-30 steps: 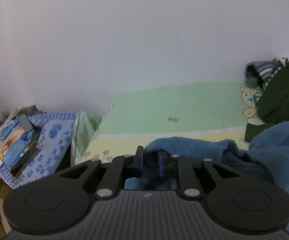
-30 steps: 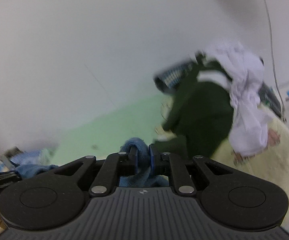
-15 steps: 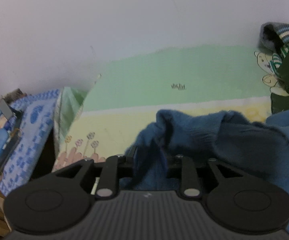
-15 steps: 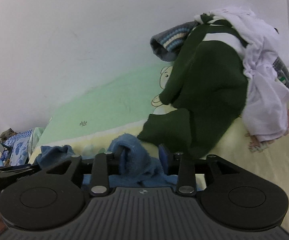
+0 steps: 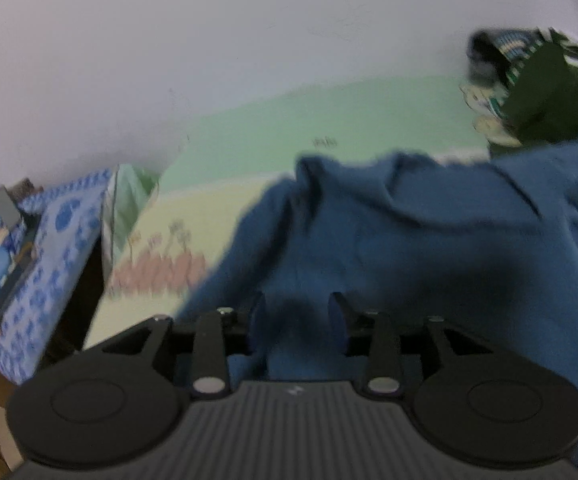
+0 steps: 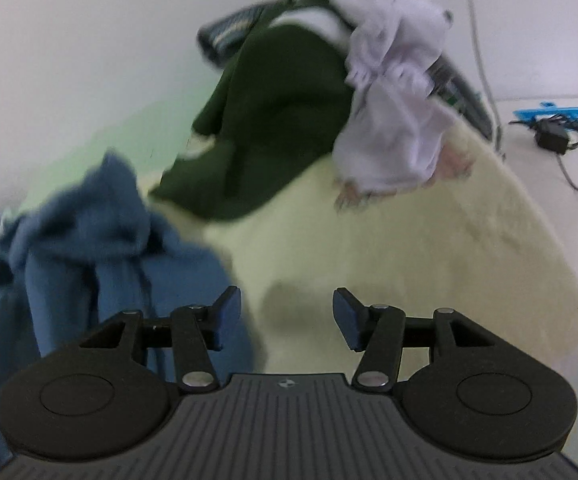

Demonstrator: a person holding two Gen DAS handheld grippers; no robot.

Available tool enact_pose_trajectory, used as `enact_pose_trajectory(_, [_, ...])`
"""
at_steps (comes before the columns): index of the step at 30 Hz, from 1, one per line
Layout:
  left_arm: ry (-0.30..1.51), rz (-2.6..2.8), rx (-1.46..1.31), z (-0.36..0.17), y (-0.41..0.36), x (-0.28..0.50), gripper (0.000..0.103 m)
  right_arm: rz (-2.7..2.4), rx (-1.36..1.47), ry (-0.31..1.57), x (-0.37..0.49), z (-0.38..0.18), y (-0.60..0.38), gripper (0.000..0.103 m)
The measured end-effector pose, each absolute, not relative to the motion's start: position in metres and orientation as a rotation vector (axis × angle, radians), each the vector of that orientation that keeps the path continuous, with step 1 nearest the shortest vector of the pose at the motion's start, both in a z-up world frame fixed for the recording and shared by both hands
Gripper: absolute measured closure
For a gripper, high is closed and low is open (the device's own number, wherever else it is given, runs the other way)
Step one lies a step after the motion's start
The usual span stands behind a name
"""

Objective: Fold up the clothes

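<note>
Left wrist view: left gripper (image 5: 297,318) parted, jaws just opening, blue garment (image 5: 409,240) still bunched between the pads though seemingly no longer pinched, draped over the yellow blanket (image 5: 193,208) for laying out.

Right wrist view: right gripper (image 6: 285,316) released, jaws just opening, nothing between; blue garment (image 6: 101,224) slumped just left, dark green garment (image 6: 273,120) piled beyond, awaiting folding.

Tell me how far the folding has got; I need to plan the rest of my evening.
Early. Nothing folded shows. In hand: the blue garment lies crumpled on the bed; the right gripper has just opened, with nothing between its jaws, and the left gripper has just been opening with blue cloth between its jaws. Left: the pile of dark green, white and striped clothes.
</note>
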State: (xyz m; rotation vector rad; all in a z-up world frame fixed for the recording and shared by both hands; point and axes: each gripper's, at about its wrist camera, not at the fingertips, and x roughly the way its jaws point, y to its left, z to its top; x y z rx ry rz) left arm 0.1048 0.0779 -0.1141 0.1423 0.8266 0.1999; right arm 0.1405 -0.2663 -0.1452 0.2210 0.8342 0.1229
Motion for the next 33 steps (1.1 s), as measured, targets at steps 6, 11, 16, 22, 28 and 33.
enact_pose_trajectory(6, [0.866,0.179,0.160,-0.134,0.066,0.079,0.053,0.148,0.148,0.836,0.141,-0.149,-0.237,0.050])
enact_pose_trajectory(11, [0.862,0.216,0.131,-0.137,0.070,0.070,0.047,0.166,0.160,0.846,0.138,-0.148,-0.228,0.049])
enact_pose_trajectory(16, [0.817,0.308,0.196,-0.133,0.079,0.053,0.044,0.202,0.029,0.834,0.129,-0.146,-0.209,0.089])
enact_pose_trajectory(22, [0.779,0.374,0.189,-0.119,0.111,0.031,0.031,0.182,0.105,0.773,0.124,-0.128,-0.227,0.092])
enact_pose_trajectory(28, [0.851,0.355,0.113,-0.127,0.144,0.042,0.046,0.122,0.100,0.674,0.122,-0.095,-0.238,0.093])
enact_pose_trajectory(33, [0.893,0.269,-0.013,-0.133,0.154,0.056,0.092,0.031,0.141,0.568,0.119,-0.056,-0.271,0.093])
